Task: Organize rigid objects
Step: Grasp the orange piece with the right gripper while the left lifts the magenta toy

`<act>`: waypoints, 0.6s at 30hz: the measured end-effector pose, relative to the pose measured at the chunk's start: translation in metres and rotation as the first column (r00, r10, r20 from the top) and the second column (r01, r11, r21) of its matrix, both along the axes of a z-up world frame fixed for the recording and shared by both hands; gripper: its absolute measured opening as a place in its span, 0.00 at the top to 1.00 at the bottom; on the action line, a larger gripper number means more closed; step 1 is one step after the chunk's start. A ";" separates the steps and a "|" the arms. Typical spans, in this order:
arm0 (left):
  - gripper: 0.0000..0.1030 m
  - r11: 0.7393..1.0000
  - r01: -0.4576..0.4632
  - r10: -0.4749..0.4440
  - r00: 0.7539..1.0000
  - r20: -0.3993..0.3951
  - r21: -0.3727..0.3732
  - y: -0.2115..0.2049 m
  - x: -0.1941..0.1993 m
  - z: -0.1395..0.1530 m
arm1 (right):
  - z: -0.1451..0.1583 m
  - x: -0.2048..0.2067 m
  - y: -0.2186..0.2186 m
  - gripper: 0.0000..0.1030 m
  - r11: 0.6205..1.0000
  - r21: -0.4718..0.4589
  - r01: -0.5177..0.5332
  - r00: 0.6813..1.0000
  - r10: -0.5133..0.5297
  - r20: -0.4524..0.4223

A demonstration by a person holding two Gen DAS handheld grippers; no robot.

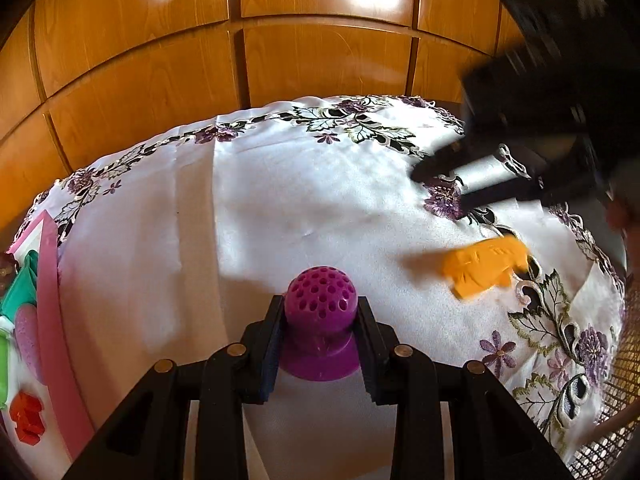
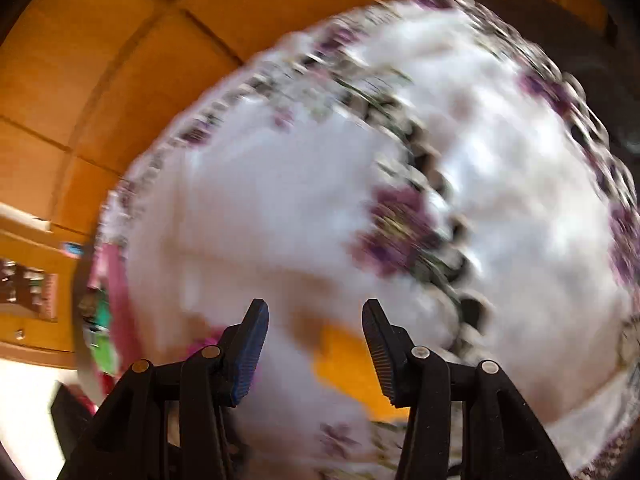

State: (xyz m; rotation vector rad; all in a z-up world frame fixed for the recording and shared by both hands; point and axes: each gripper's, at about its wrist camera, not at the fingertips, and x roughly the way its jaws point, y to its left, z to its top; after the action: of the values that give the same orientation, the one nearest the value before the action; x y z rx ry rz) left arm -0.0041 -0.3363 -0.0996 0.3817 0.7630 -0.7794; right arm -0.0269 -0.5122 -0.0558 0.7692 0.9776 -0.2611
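My left gripper (image 1: 321,314) is shut on a purple mushroom-shaped holder (image 1: 320,300) with a perforated dome, held over the white embroidered tablecloth (image 1: 280,208). An orange flat plastic piece (image 1: 486,266) lies on the cloth to the right. My right gripper (image 1: 438,188) hovers open above the cloth beyond the orange piece, blurred. In the right wrist view the right gripper (image 2: 315,312) is open and empty, and the orange piece (image 2: 352,364) lies blurred below and between its fingers.
A pink-rimmed tray (image 1: 50,304) at the left edge holds green, pink and red objects (image 1: 26,420). Wooden wall panels (image 1: 320,60) stand behind the table. A woven mesh surface (image 1: 624,360) shows at the right edge.
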 end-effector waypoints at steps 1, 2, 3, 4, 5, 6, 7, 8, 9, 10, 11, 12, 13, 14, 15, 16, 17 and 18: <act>0.67 1.000 0.000 0.000 1.000 0.000 0.000 0.001 0.000 0.000 | 0.006 0.003 0.001 0.52 1.000 -0.030 0.000 1.000 0.001 0.011; 0.67 1.000 0.000 0.000 1.000 -0.001 -0.001 0.001 0.000 0.000 | 0.011 0.004 0.001 0.52 0.998 -0.060 -0.002 1.000 0.002 0.012; 0.67 1.000 -0.001 0.001 1.000 0.000 -0.001 0.001 -0.001 0.000 | 0.016 0.004 0.001 0.52 0.995 -0.099 -0.007 1.000 0.007 0.006; 0.67 1.000 -0.001 0.001 1.000 0.000 -0.001 0.001 -0.001 0.000 | 0.018 0.003 0.002 0.52 0.992 -0.127 -0.014 1.000 0.015 0.001; 0.67 1.000 -0.001 0.001 1.000 0.000 -0.002 0.001 0.000 0.000 | 0.020 0.001 0.002 0.52 0.987 -0.158 -0.029 1.000 0.028 -0.008; 0.67 1.000 -0.001 0.001 1.000 -0.001 -0.003 0.001 0.000 0.000 | 0.021 -0.002 0.003 0.52 0.980 -0.192 -0.054 0.998 0.050 -0.025; 0.67 1.000 -0.001 0.001 1.000 -0.002 -0.004 0.002 0.000 0.000 | 0.020 -0.004 0.002 0.52 0.975 -0.212 -0.074 0.997 0.066 -0.044; 0.67 1.000 -0.002 0.002 1.000 -0.002 -0.005 0.002 0.000 0.000 | 0.018 -0.006 0.003 0.52 0.969 -0.228 -0.095 0.994 0.081 -0.070; 0.67 1.000 -0.002 0.002 1.000 -0.001 -0.004 0.002 0.000 0.000 | 0.016 -0.010 0.002 0.52 0.966 -0.234 -0.107 0.992 0.088 -0.092; 0.67 1.000 -0.002 0.002 1.000 0.000 -0.004 0.002 0.000 0.000 | 0.012 -0.016 0.000 0.52 0.967 -0.228 -0.110 0.990 0.085 -0.114; 0.67 1.000 -0.002 0.002 1.000 0.001 -0.003 0.002 0.000 0.000 | 0.008 -0.019 -0.002 0.51 0.971 -0.217 -0.105 0.989 0.079 -0.123; 0.67 1.000 -0.002 0.002 1.000 0.001 -0.004 0.002 0.000 0.000 | 0.004 -0.023 -0.004 0.48 0.975 -0.203 -0.096 0.989 0.071 -0.128; 0.67 1.000 -0.002 0.002 1.000 0.000 -0.004 0.002 -0.001 0.000 | 0.003 -0.028 -0.005 0.46 0.978 -0.191 -0.088 0.990 0.064 -0.129; 0.67 1.000 -0.003 0.003 1.000 0.000 -0.005 0.002 -0.001 0.000 | 0.000 -0.031 -0.007 0.42 0.981 -0.178 -0.081 0.990 0.058 -0.128; 0.67 1.000 -0.004 0.004 1.000 0.000 -0.005 0.002 -0.001 0.000 | -0.002 -0.032 -0.008 0.41 0.983 -0.163 -0.078 0.990 0.057 -0.129; 0.67 1.000 -0.004 0.004 1.000 0.000 -0.005 0.002 -0.001 0.001 | -0.004 -0.033 -0.007 0.41 0.986 -0.147 -0.080 0.989 0.061 -0.132; 0.67 1.000 -0.004 0.004 1.000 -0.001 -0.006 0.002 -0.001 0.000 | -0.004 -0.034 -0.005 0.41 0.988 -0.131 -0.085 0.989 0.067 -0.132; 0.67 1.000 -0.004 0.004 1.000 0.000 -0.005 0.002 -0.001 0.000 | -0.005 -0.034 -0.001 0.41 0.989 -0.120 -0.090 0.989 0.074 -0.131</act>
State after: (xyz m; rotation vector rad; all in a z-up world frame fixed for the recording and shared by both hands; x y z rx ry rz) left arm -0.0048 -0.3343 -0.0991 0.3755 0.7618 -0.7778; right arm -0.0605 -0.5135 -0.0608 0.6011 1.0994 -0.2994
